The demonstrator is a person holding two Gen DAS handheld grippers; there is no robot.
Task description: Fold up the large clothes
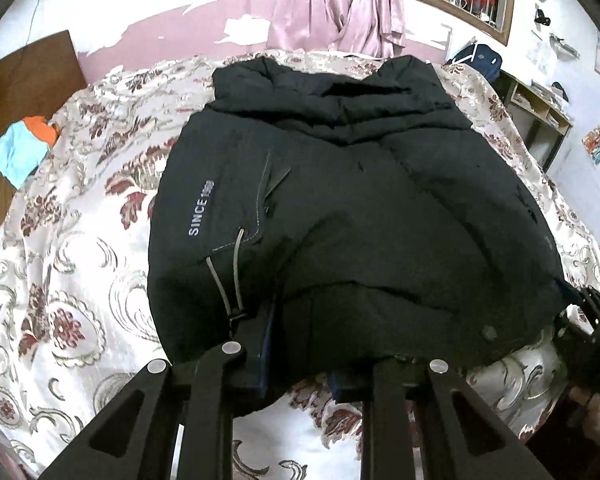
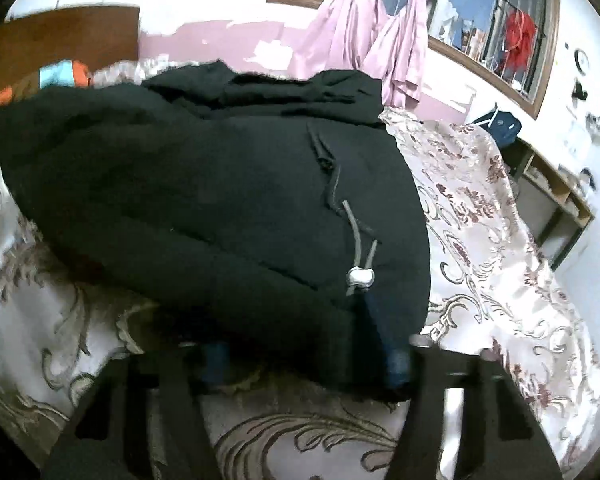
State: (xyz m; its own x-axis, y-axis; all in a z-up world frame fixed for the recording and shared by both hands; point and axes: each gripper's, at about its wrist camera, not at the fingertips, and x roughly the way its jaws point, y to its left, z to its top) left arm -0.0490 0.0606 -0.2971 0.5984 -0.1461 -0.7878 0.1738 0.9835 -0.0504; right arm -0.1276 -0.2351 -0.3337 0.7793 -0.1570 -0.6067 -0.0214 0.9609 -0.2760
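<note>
since the jacket (image 1: 340, 208) lies flat mid-bed (image 1: 72, 280), i pinch its near hem, left gripper (image 1: 300, 368) narrow on cloth; right gripper (image 2: 308, 364) seems clamped likewise, ready to fold it away.

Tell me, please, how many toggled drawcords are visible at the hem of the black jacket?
2. One drawcord hangs on the jacket's left side below the "SINCE" lettering; the other drawcord, with a pale toggle, hangs on its right side. Others may be hidden under folds.
</note>
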